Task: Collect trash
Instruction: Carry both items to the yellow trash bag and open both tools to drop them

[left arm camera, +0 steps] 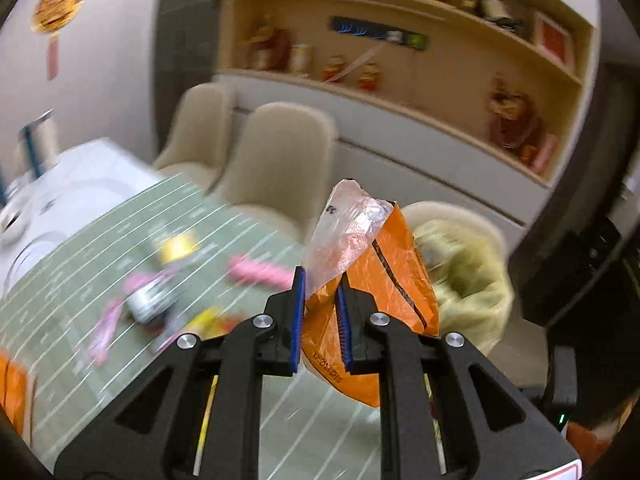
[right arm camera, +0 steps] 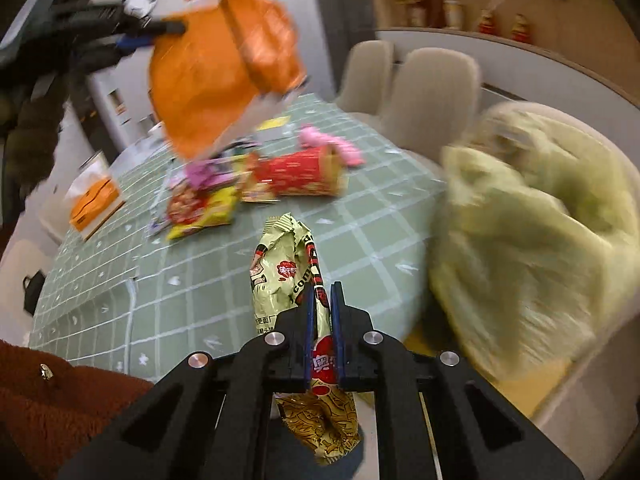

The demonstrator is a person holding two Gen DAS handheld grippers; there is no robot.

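Orange wrapper (left arm camera: 376, 280) pinched between left jaws; green noodle packet (right arm camera: 286, 276) clamped in right jaws.

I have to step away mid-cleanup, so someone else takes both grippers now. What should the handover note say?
Left hand-held gripper: shut on the orange bag, with a clear plastic scrap pinched alongside, held in the air.
Right hand-held gripper: shut on the green noodle wrapper, above the table edge.
The yellow-green trash bag sits open on a chair by the table.
Done: two pieces lifted, neither dropped in yet.
Left: bin both, then the red packet, pink wrappers and yellow packet on the green tablecloth.
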